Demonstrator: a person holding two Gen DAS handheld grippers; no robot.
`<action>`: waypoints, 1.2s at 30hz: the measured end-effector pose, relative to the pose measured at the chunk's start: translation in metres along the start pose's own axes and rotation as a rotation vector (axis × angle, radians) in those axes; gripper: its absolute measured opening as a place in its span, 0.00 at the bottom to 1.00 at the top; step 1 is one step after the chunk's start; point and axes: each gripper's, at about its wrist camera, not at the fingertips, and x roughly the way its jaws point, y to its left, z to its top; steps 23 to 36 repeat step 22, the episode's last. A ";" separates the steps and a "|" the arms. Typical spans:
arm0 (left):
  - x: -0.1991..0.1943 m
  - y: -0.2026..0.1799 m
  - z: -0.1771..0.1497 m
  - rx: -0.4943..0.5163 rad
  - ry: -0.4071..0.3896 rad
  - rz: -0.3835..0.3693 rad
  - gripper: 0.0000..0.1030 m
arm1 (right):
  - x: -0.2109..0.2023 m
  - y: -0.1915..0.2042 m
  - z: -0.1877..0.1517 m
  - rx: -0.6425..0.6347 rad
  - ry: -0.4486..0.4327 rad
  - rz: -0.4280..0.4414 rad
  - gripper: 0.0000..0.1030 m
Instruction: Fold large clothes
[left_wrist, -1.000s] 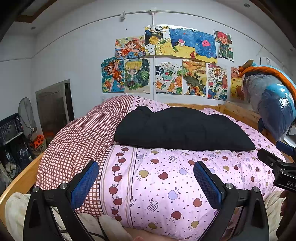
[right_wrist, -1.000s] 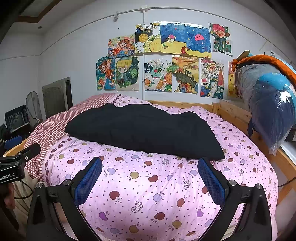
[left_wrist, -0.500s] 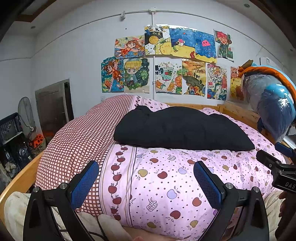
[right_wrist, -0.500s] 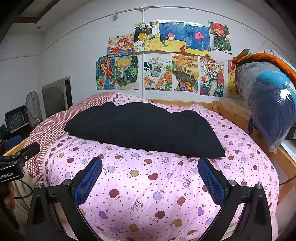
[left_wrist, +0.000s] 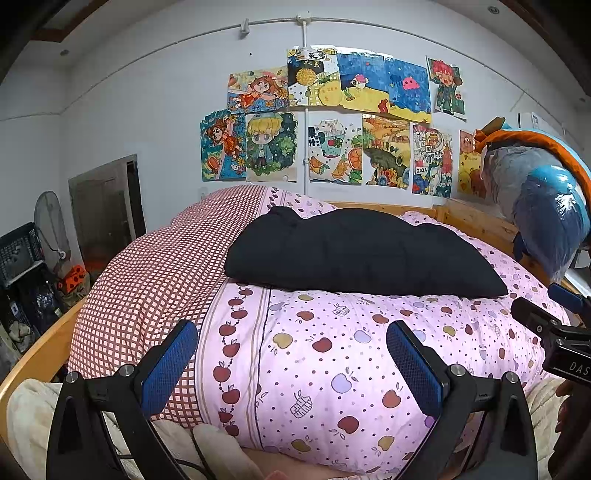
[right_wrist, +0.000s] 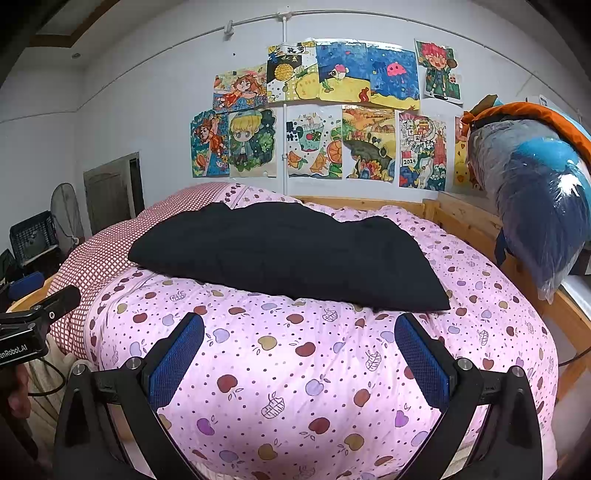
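Right wrist view shows the black garment (right_wrist: 288, 254) lying on the pink quilt (right_wrist: 314, 369), long axis running left to right, ahead of both wide-open, empty claws, its right corner nearest the right claw (right_wrist: 299, 363) and farther from the left claw (left_wrist: 291, 369).

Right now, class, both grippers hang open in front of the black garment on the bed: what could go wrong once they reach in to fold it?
1. The black garment lies on a puffy pink quilt; a gripper may pinch quilt along with cloth.
2. Dark, bunched fabric hides the edges, so left gripper and right gripper could grab uneven layers.
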 end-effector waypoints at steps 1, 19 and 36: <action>0.000 -0.001 -0.001 0.000 0.001 -0.001 1.00 | 0.000 0.001 -0.001 0.000 0.000 0.000 0.98; 0.001 -0.008 -0.003 0.032 0.020 0.044 1.00 | 0.002 0.007 -0.007 0.014 0.013 -0.007 0.98; 0.001 -0.009 -0.004 0.036 0.024 0.042 1.00 | 0.002 0.008 -0.007 0.013 0.013 -0.009 0.98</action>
